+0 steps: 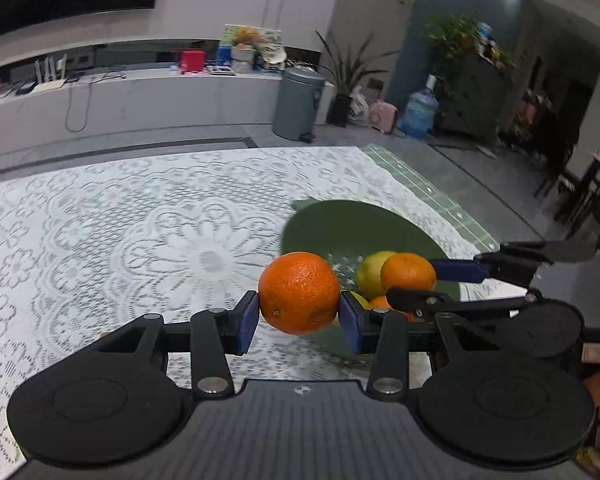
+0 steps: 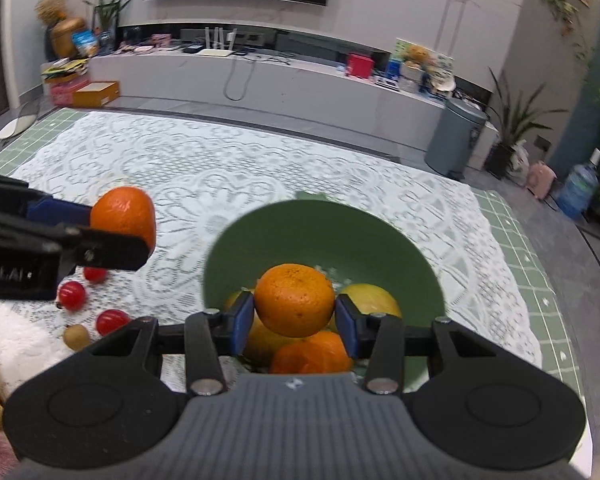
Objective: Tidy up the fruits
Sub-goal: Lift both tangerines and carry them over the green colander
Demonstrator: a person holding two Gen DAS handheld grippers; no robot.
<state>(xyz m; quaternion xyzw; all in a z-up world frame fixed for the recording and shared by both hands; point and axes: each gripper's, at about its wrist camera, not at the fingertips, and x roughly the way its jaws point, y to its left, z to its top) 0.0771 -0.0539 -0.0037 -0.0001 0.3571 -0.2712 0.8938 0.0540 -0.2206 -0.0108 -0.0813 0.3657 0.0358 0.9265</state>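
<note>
**Two oranges up, both heading for the bowl**

Lace tablecloth [image 2: 220, 168] covers the table, TV wall + long shelf behind.

Far left of the right gripper, on the cloth: three red cherry-type fruits [image 2: 71, 295] and a small brown one [image 2: 76, 336], loose, just below the left gripper's nose.

Left gripper [image 1: 299, 316] is clamped on a large orange [image 1: 299, 292], pads on opposite sides at its widest part, fruit clear of the cloth, bowl ahead and to its right.

Right gripper [image 2: 295, 322] squeezes a smaller orange [image 2: 295, 299] the same way, directly over the green bowl [image 2: 320, 224], which holds a yellow-green citrus [image 2: 374, 300] and another orange [image 2: 312, 354].

Handling, my guess: firm, roundish, dimpled skin grips OK on the pads; moderate weight. Hold across the equator, light squeeze — too hard bruises. Small red ones prob. softer, roll easily.
</note>
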